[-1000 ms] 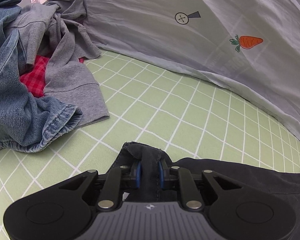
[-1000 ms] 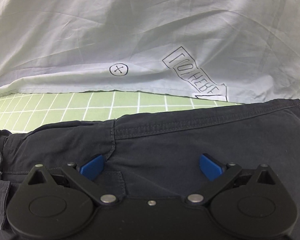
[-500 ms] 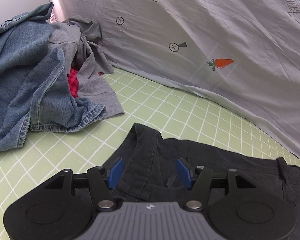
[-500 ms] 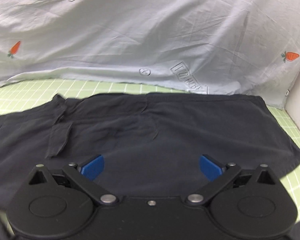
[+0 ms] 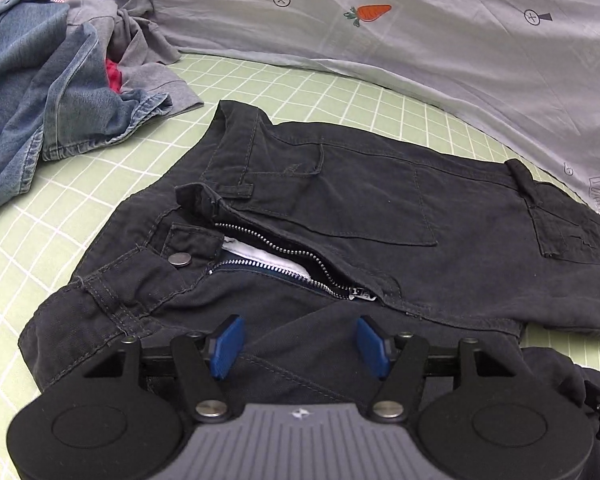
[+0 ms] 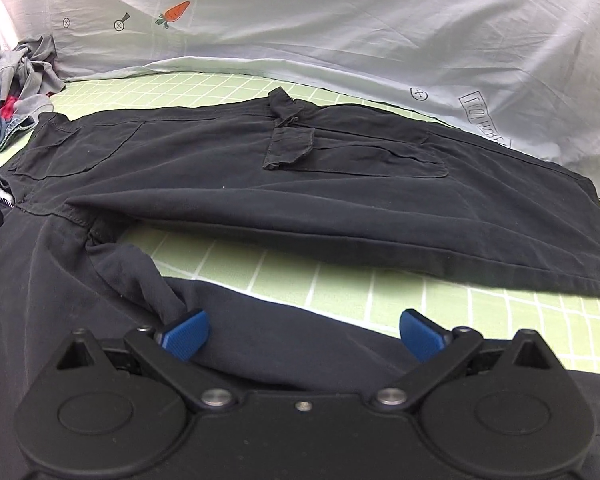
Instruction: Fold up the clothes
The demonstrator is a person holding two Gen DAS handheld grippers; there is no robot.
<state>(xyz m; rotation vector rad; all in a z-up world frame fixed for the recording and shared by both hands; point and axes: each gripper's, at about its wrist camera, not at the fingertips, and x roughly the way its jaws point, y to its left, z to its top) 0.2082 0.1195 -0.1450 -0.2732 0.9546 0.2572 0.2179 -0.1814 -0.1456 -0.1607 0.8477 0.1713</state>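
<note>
The left gripper (image 5: pixel 298 343) and the right gripper (image 6: pixel 303 334) both hover with jaws apart, holding nothing, just above the near part of the dark shorts (image 5: pixel 380 208). The shorts lie flat on the green checked surface (image 5: pixel 332 92), long axis left to right, waistband and open zipper (image 5: pixel 284 258) to the left, leg hems to the right. Farther left lies a pile of denim and grey clothes (image 5: pixel 60 80), and behind all a pale carrot-print sheet (image 6: pixel 340 20).

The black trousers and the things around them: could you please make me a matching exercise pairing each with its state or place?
Things:
1. black trousers
2. denim garment
3. left gripper
4. carrot-print sheet

States:
a. crumpled in a pile at the left
b. open above the fabric
c. spread out, zip undone
d. draped behind the green mat

Pairs: 1-c, 2-a, 3-b, 4-d
</note>
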